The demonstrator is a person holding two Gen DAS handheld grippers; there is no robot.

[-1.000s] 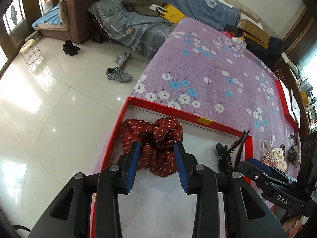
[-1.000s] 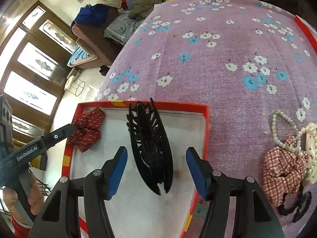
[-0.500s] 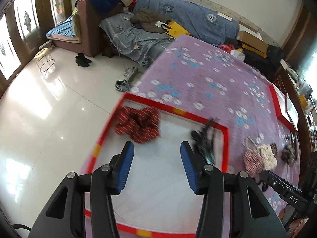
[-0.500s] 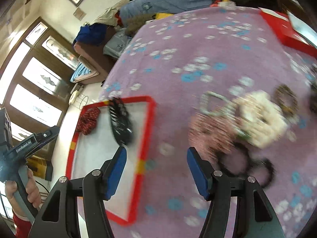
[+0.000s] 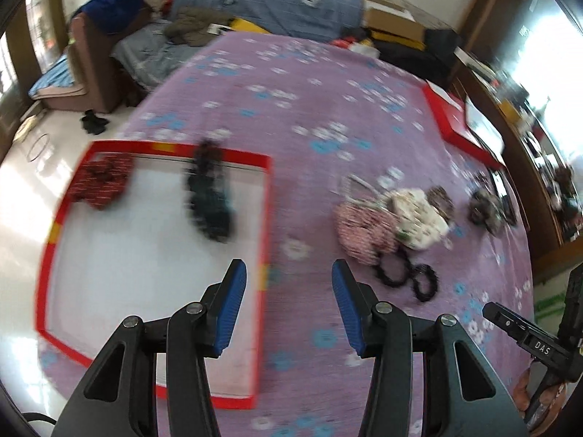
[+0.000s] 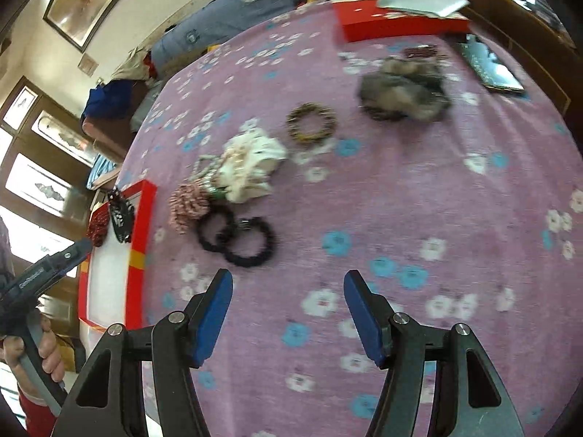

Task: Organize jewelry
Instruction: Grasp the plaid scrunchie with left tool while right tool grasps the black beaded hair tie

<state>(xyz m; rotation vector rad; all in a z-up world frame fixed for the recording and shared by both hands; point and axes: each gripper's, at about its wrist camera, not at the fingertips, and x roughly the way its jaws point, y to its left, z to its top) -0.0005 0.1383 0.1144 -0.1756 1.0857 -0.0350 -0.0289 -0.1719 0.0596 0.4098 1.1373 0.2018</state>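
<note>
Both grippers have swung away from the tray since a second ago; the left gripper, then spread astride the red scrunchie, now hangs spread and empty over the tray's right rim. Motion blur smears everything. The tray holds the scrunchie and a black claw clip. Right gripper, spread, empty, hovers near two black hair ties on the cloth.

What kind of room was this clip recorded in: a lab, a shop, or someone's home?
Most likely a lived-in home room. A sofa heaped with clothes stands behind the table's purple floral cloth, shoes lie on the tiled floor, and a framed picture hangs on the wall.
</note>
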